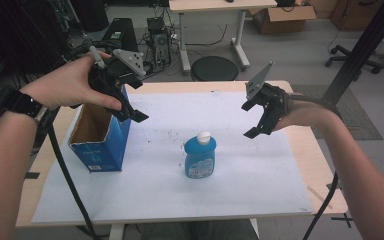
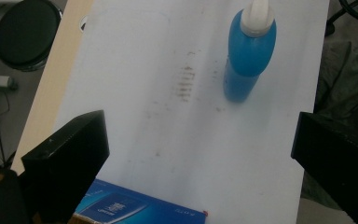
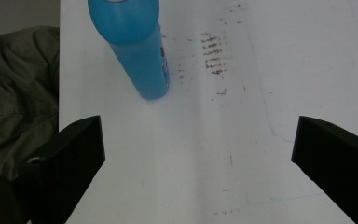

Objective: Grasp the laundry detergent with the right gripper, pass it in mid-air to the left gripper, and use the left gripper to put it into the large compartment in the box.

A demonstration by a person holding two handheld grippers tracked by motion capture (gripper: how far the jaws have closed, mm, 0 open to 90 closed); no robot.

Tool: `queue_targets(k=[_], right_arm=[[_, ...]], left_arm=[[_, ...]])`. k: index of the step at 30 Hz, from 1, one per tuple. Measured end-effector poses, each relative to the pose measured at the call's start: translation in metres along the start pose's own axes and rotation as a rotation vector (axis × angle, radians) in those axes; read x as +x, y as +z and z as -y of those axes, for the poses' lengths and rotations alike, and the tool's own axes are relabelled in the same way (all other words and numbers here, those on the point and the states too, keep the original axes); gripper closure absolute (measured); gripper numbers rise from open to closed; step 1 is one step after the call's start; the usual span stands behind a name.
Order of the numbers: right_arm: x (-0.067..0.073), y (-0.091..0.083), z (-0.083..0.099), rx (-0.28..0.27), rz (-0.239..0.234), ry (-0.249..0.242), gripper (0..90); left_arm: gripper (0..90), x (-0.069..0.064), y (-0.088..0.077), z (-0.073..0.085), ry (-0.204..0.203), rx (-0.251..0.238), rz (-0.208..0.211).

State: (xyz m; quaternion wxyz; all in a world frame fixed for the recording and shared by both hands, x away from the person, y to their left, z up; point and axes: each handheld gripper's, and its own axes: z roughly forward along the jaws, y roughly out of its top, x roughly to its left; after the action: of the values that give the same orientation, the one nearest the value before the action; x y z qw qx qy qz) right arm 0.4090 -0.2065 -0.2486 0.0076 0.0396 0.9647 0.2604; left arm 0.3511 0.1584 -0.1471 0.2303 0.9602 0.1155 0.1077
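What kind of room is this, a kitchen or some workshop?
Most likely a lab or workshop, not a kitchen: a computer tower with tangled cables sits on the floor, cardboard boxes lie under a desk, and a rolling office chair stands behind the white-covered table.

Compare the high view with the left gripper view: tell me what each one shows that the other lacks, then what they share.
High view alone: both hands, the left gripper and right gripper held open above the table, the open top of the blue box, an office chair and cardboard box on the floor behind.

Left gripper view alone: a close look at the brown smudges on the white mat, and grey-green fabric past the table edge.

Both: the upright blue bottle with its white cap, the mat, part of the blue box, and the round black stool.
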Motion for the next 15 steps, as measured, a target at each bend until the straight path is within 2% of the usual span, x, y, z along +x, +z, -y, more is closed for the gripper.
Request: queue_targets(k=[15], right_arm=[[0.0003,0.0098,0.0084,-0.115,0.01,0.003,1.7]], left_arm=[[4.7,-0.0028,0.0005,-0.0022,-0.004,0.007,-0.006]])
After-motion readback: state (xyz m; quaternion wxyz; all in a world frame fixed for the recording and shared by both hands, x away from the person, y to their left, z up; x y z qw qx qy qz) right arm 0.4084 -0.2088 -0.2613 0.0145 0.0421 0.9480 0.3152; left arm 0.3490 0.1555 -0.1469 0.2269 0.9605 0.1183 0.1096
